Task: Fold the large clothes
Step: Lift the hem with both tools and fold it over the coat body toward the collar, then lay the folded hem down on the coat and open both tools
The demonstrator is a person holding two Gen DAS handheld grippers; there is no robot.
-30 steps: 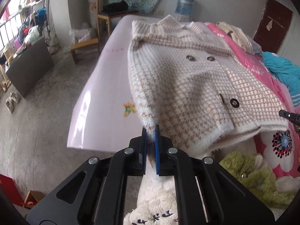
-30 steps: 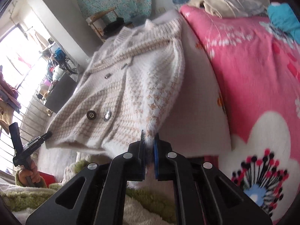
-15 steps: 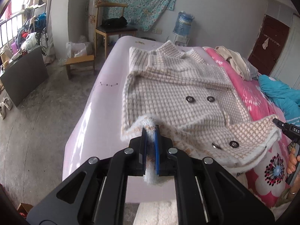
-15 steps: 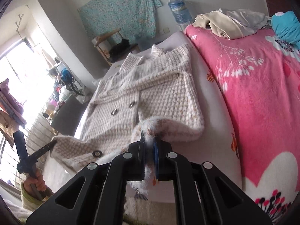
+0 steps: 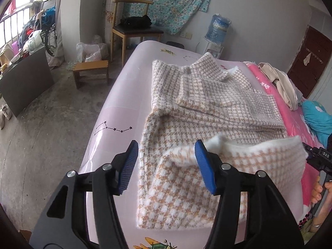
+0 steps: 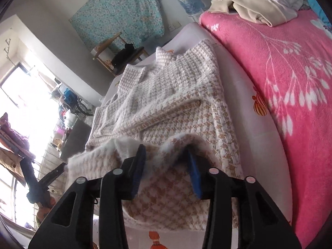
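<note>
Both claws, left (image 5: 165, 166) and right (image 6: 166, 166), clamped a second ago, are opening and released; the fuzzy beige-and-white houndstooth knit coat (image 5: 207, 114) lies mid-frame on the lilac bed (image 5: 116, 112), hem folded up.

Bed, pale lilac sheet (image 5: 116, 112): houndstooth coat (image 5: 207, 103) folded on it; pink floral blanket (image 6: 290, 83) alongside.

chair (image 5: 132, 23) | stool (image 5: 91, 70) | water bottle (image 5: 217, 29) | pink blanket (image 6: 290, 72)

Both wrist views look steeply down along their fingers, close over the bed's near end. They share the coat (image 5: 207, 112) (image 6: 176, 103), seen from opposite corners.
</note>
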